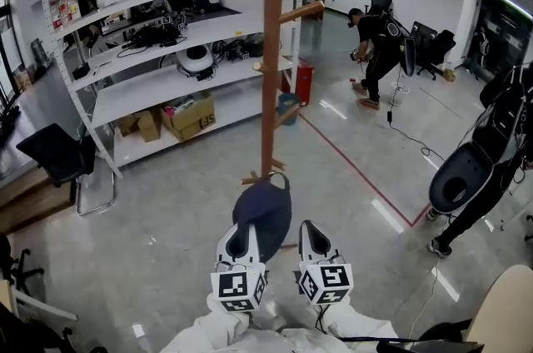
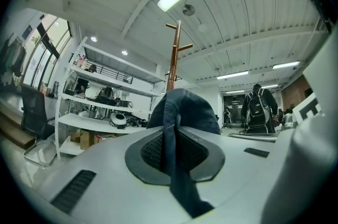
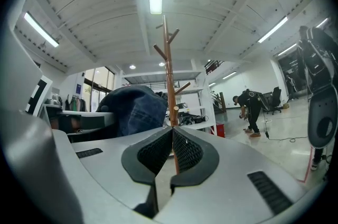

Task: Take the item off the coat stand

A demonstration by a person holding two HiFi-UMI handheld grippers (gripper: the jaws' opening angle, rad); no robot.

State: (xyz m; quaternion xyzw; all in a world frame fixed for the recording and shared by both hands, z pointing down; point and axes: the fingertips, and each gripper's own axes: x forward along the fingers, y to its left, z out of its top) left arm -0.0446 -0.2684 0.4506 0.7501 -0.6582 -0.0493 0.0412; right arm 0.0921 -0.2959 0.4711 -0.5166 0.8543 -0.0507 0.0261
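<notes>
The jaws of the left gripper (image 1: 241,243) are pinched tight on a fold of the blue denim cap (image 1: 265,208). A strip of the cloth runs down between the dark pads. The jaws of the right gripper (image 1: 313,240) are pressed together with nothing in them. Only the far-off pole shows in the line between them.

The cap hangs from the left gripper, low and close to the person, in front of the foot of the coat stand (image 1: 271,52). It looks free of the wooden pegs, which stick out higher up the pole. So I think the taking-off part is nearly done.

To do this bit well, the left gripper should not let go of its squeeze. Only a thin bit of cloth is caught, and it could slip out. It should move slowly away from the pole so the cap does not snag on a low peg. The right gripper can wait beside it, ready to help if the cap sags.
</notes>
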